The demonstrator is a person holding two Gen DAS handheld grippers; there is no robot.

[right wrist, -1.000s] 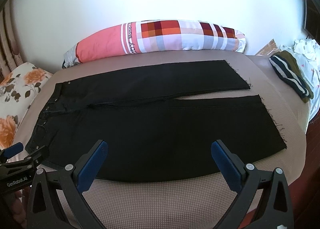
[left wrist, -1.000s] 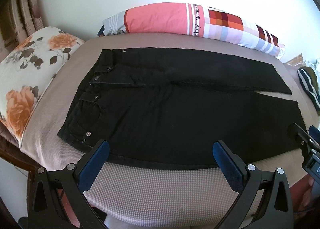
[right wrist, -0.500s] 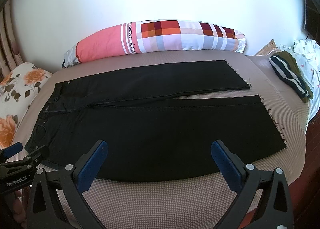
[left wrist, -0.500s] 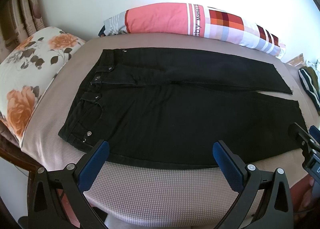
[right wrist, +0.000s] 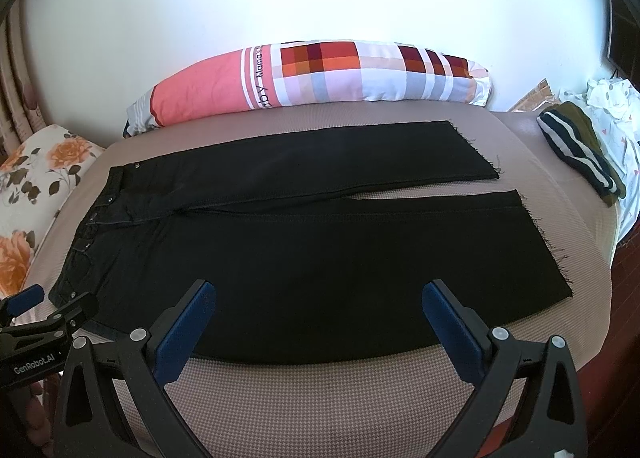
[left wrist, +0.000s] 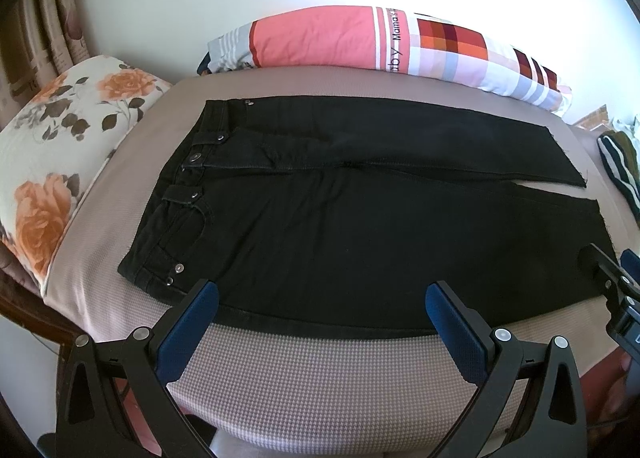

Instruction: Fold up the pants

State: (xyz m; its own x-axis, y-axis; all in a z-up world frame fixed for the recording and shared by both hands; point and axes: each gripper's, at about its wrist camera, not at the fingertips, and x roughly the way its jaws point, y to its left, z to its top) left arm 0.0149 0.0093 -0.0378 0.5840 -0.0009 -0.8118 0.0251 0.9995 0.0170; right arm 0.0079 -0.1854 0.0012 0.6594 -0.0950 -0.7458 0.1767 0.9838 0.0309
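Observation:
Black pants [left wrist: 360, 218] lie flat and unfolded on the bed, waistband to the left, both legs running right with frayed hems; they also show in the right wrist view [right wrist: 320, 250]. My left gripper [left wrist: 320, 306] is open and empty, hovering over the near edge of the pants by the waist end. My right gripper [right wrist: 318, 304] is open and empty, over the near edge of the near leg. The right gripper shows at the right edge of the left wrist view [left wrist: 612, 286], and the left gripper at the left edge of the right wrist view [right wrist: 44, 322].
The bed has a beige waffle cover [left wrist: 320, 378]. A pink and checked bolster [right wrist: 320, 78] lies along the far wall. A floral pillow [left wrist: 60, 162] sits at the left end. A striped dark garment [right wrist: 580, 150] and white cloth lie at the right end.
The pants have not moved. Both grippers stay open; the views shift only very slightly.

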